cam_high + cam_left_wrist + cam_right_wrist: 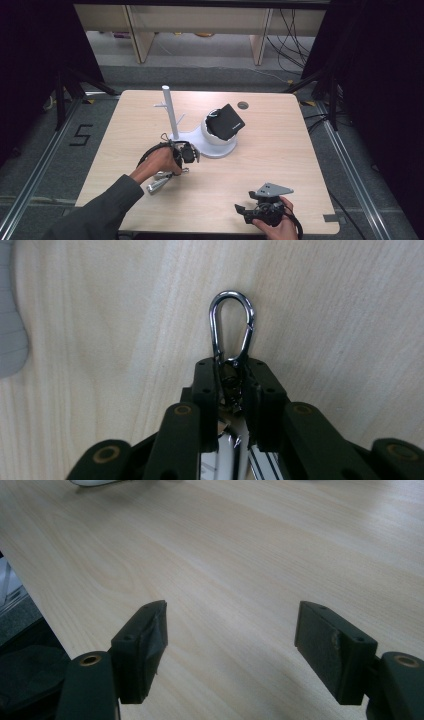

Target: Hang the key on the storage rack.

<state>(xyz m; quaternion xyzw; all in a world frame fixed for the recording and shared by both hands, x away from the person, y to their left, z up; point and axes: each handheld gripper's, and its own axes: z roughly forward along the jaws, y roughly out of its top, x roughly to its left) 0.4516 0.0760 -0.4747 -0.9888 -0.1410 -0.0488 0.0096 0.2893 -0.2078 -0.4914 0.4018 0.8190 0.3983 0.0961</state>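
Left gripper [232,385] clamps the carabiner [231,325] at its base, low over the table [280,150] near the white stand [170,112]; grasp looks done, hanging probably left. Right gripper [232,650] idles, jaws apart. Pale wood top, grey floor, dark curtains, cables.

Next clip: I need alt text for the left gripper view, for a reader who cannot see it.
The left gripper has its two black jaws closed on the base of a shiny metal carabiner clip, whose loop sticks out beyond the jaw tips. Beneath lies the pale wooden table, and a grey rounded object shows at the left edge.
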